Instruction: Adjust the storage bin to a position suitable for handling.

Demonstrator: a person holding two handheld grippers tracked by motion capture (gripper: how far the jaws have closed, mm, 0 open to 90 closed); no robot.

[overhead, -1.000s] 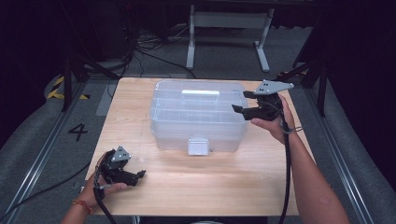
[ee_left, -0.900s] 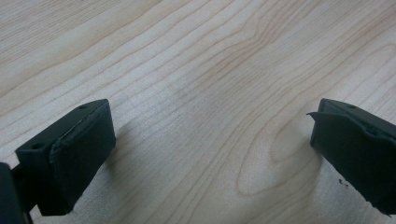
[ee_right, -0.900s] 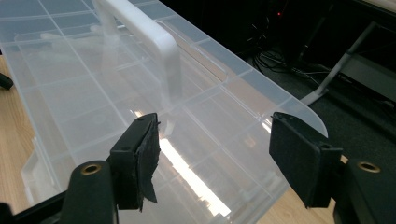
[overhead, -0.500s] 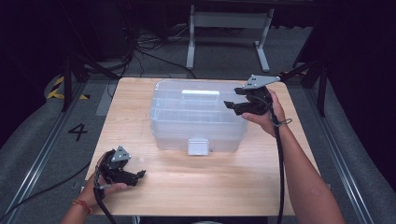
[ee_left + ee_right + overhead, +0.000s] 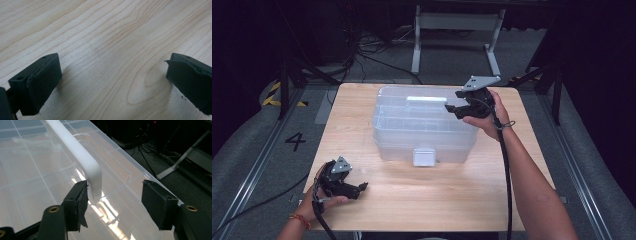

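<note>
A clear plastic storage box [image 5: 422, 127] stands in the middle of the wooden table [image 5: 447, 200], with a white handle [image 5: 422, 99] on its lid and a white latch [image 5: 424, 156] at the front. My right gripper [image 5: 456, 108] hovers over the lid's right rear part. In the right gripper view it [image 5: 115, 202] is open and its jaws have just been closing. The end of the white handle [image 5: 75, 147] lies just ahead of the left pad, untouched. My left gripper [image 5: 358, 189] rests at the table's front left, open [image 5: 112, 82] over bare wood.
The lid [image 5: 30, 170] shows a grid of compartments beneath it. Behind the table are a metal stand [image 5: 457, 30] and cables [image 5: 362, 55] on a dark floor. A floor mark "4" [image 5: 295, 141] lies to the left.
My right gripper has moved left over the box lid toward the white handle, and its jaws have narrowed slightly. The left gripper has stayed put.
</note>
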